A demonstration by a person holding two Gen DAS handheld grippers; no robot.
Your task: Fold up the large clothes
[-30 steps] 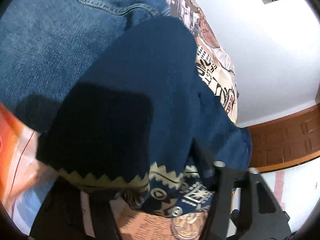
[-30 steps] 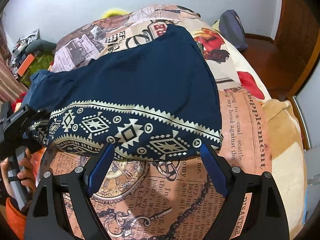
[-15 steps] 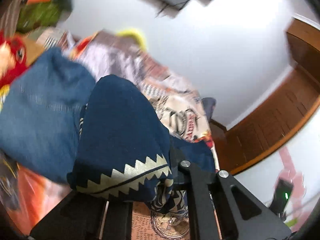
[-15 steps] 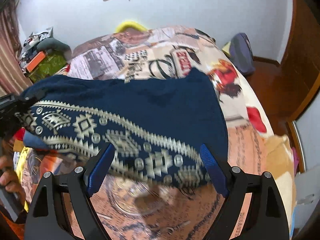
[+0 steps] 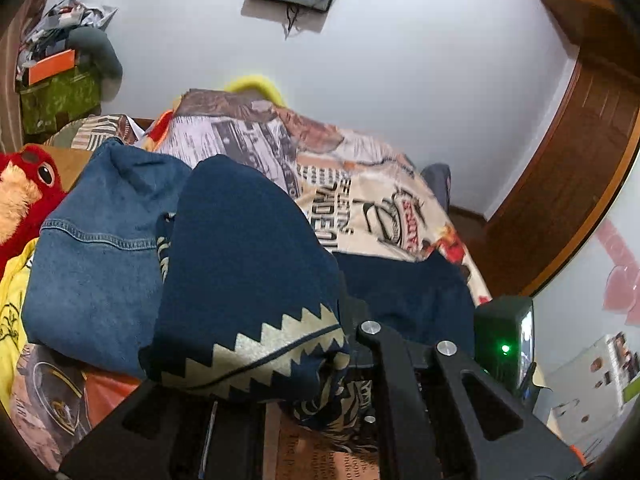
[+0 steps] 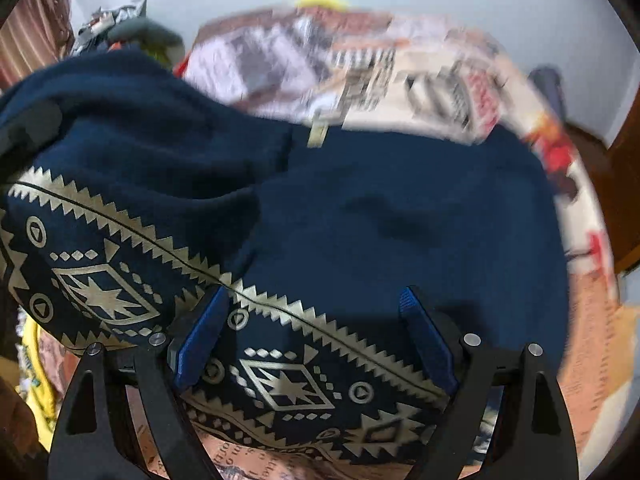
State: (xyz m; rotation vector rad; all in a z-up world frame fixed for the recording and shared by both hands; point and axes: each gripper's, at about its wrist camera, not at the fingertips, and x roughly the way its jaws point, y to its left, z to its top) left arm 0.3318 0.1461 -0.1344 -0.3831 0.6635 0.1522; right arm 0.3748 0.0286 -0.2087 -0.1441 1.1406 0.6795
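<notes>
The navy garment [image 6: 400, 216] with its cream zigzag-and-diamond border lies across the near part of the bed [image 5: 360, 184], over the newspaper-print bedspread, its plain body spread toward the bed's right edge and its patterned hem toward the near edge. The left tool [image 5: 320, 364] has a bunched fold of that hem clamped between its closed fingers, the cloth humped up in front of the camera and draping over the left finger. In the right wrist view, this lifted corner hangs doubled over the rest of the garment on the left side. The right tool [image 6: 316, 340] has its blue-padded fingers [image 6: 200, 340] spread wide apart, hovering over the hem; the left pad looks to be touching the patterned band, but whether it presses on the cloth cannot be told, and nothing is pinched between them. A blue denim piece [image 5: 96, 264] lies just beside the navy garment toward the bed's left edge, with a red plush toy [image 5: 24, 192] and yellow cloth [image 5: 12, 304] beyond it at that edge.
</notes>
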